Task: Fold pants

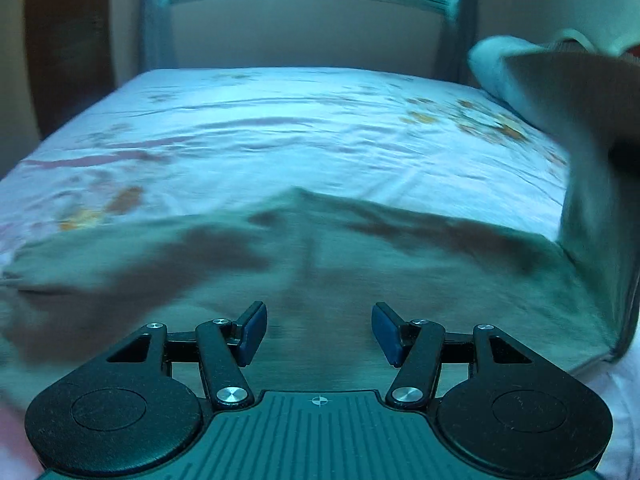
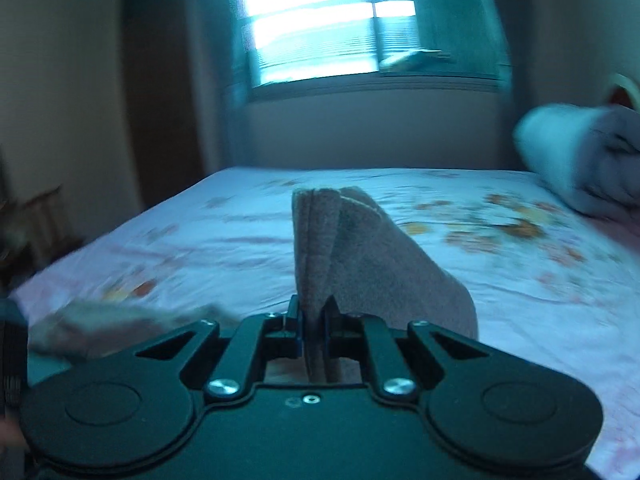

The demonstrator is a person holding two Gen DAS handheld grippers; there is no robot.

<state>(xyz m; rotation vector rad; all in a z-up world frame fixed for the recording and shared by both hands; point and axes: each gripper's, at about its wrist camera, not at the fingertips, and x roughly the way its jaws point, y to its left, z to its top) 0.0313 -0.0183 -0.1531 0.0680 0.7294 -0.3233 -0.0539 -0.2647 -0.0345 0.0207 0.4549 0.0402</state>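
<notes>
Brownish-grey pants (image 1: 304,264) lie spread on the bed in front of my left gripper (image 1: 319,332), which is open and empty just above the cloth. On the right of the left wrist view one end of the pants (image 1: 592,208) is lifted off the bed. In the right wrist view my right gripper (image 2: 314,332) is shut on a folded edge of the pants (image 2: 352,256), which stands up between the fingers. More of the pants (image 2: 104,320) lies low at the left.
The bed has a pale floral sheet (image 1: 280,132). A rolled light blanket (image 2: 580,160) lies at the right side of the bed. A window (image 2: 328,28) and a wall are behind the bed. A dark wooden door (image 2: 160,120) is at the left.
</notes>
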